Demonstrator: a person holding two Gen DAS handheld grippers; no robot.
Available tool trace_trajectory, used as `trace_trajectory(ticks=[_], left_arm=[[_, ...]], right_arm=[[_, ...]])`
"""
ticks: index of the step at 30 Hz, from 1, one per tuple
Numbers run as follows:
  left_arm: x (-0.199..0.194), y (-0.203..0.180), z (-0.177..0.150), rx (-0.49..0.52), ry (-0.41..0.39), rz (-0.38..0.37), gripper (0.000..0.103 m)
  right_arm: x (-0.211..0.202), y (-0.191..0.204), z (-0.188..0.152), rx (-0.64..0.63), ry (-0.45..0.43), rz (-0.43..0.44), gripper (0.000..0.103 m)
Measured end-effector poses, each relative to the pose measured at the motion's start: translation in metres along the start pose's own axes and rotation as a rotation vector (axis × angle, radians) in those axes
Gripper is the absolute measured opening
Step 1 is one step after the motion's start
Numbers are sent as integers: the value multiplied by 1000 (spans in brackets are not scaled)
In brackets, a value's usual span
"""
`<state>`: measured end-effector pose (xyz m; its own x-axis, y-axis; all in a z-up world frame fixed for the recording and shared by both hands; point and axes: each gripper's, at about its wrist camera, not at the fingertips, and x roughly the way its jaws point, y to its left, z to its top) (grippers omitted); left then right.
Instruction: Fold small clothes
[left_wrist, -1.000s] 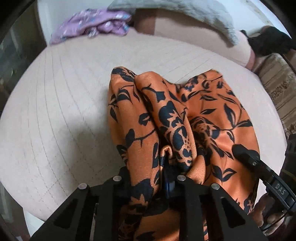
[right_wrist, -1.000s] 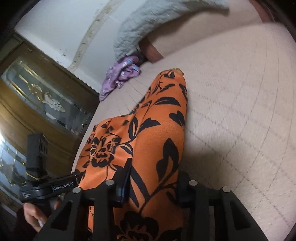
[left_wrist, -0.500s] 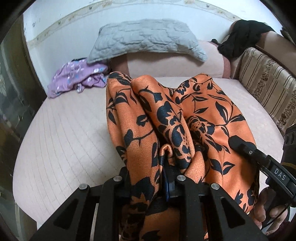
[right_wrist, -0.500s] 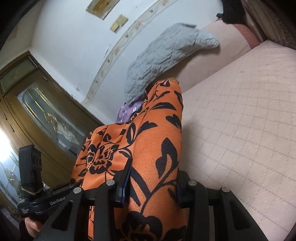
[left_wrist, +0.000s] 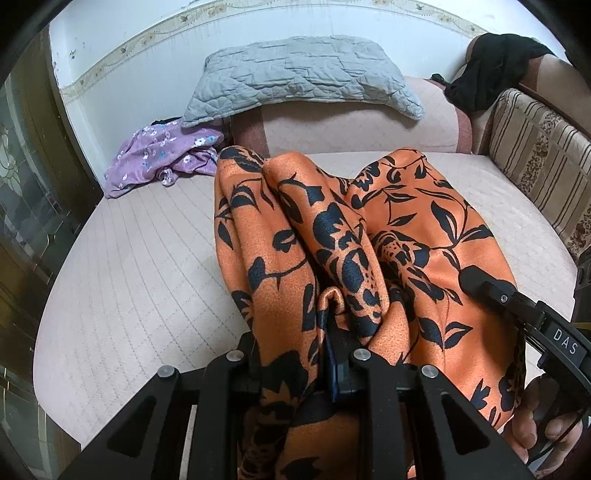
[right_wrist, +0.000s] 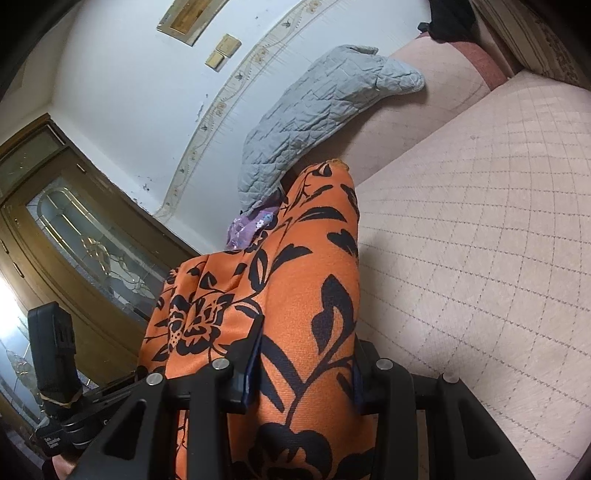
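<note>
An orange garment with a black flower print (left_wrist: 332, 236) hangs bunched between my two grippers, lifted above the pink quilted sofa seat (left_wrist: 140, 266). My left gripper (left_wrist: 295, 354) is shut on a gathered edge of it, cloth draped over both fingers. My right gripper (right_wrist: 299, 373) is shut on another part of the same garment (right_wrist: 306, 295); it also shows at the right of the left wrist view (left_wrist: 517, 306). The cloth hides most of both finger pairs.
A purple flowered garment (left_wrist: 159, 158) lies crumpled at the seat's far left corner. A grey quilted pillow (left_wrist: 295, 74) rests on the backrest, a black garment (left_wrist: 498, 66) on the right armrest. A wooden glass door (right_wrist: 85, 236) stands left.
Both grippers have lifted and tilted up with the orange garment; the view rose from the seat to the backrest and wall. The grips have not changed.
</note>
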<state>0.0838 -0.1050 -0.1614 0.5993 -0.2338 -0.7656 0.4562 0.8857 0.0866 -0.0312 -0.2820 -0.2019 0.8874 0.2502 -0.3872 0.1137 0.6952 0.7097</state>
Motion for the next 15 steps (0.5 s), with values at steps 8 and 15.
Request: trace_trajectory(ticks=[8, 15], left_arm=[[21, 7, -1, -18, 29, 12, 24], [41, 12, -6, -33, 63, 16, 24]], right_arm=[[19, -7, -4, 21, 38, -27, 40], [37, -15, -11, 43, 73, -51, 40]])
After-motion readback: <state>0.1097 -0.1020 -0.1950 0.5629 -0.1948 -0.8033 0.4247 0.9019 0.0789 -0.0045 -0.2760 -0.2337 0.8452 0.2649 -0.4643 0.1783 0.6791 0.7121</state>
